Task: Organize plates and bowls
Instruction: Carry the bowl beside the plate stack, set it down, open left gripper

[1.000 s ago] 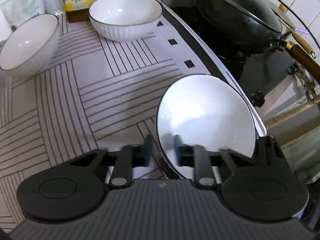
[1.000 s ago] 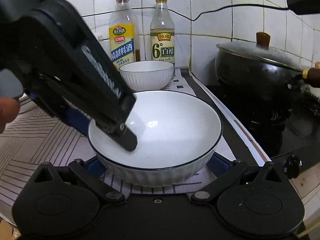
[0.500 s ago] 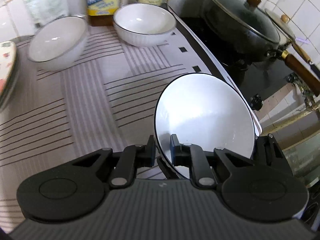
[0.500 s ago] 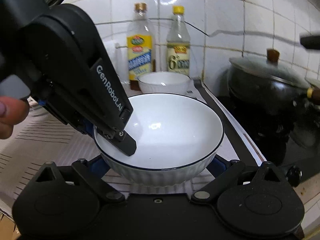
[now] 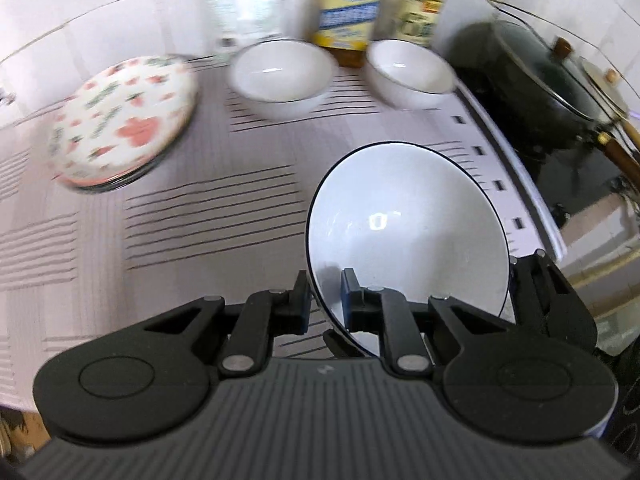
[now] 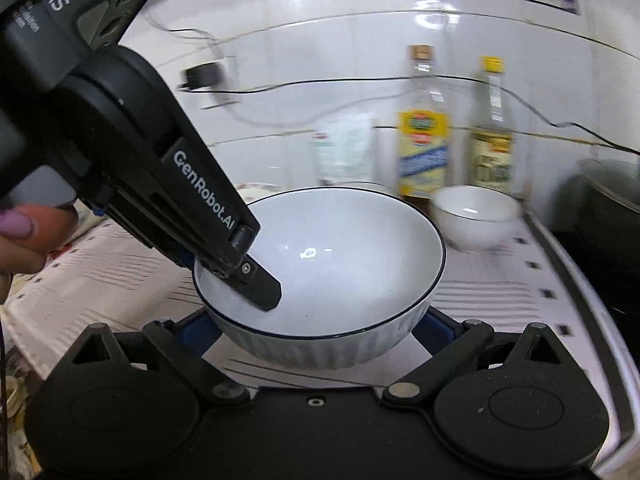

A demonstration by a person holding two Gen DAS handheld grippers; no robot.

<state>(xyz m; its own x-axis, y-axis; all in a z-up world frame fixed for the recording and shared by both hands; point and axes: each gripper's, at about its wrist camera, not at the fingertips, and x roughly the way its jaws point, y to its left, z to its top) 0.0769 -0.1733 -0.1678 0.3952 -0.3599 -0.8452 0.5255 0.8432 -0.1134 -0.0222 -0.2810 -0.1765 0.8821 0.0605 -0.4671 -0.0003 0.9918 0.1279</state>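
A: Tiled kitchen wall, then the striped worktop beside the black stove. What's different from a second ago?

B: The left-wrist view has swung left and pulled back. The flowered plate now shows in full, well left of the held bowl; a second ago it was out of frame, then only an edge showed. Both far white bowls sit beyond the held bowl, against the bottles: the left far bowl and the right far bowl.

A: And the held bowl itself?

B: Unchanged in the grip. The left tongs are pinching its near rim, one finger inside, one outside. It seems lifted and tilted, though I can't tell for sure whether its base clears the worktop.

A: The right tongs?

B: Spread wide, fingers either side of the held bowl's ribbed wall; whether they touch it I can't tell.

A: Meaning for the job?

B: My guess: the bowl is being carried toward the two far bowls for stacking, probably onto the left far bowl. A one-sided rim pinch could let it swing or slip.
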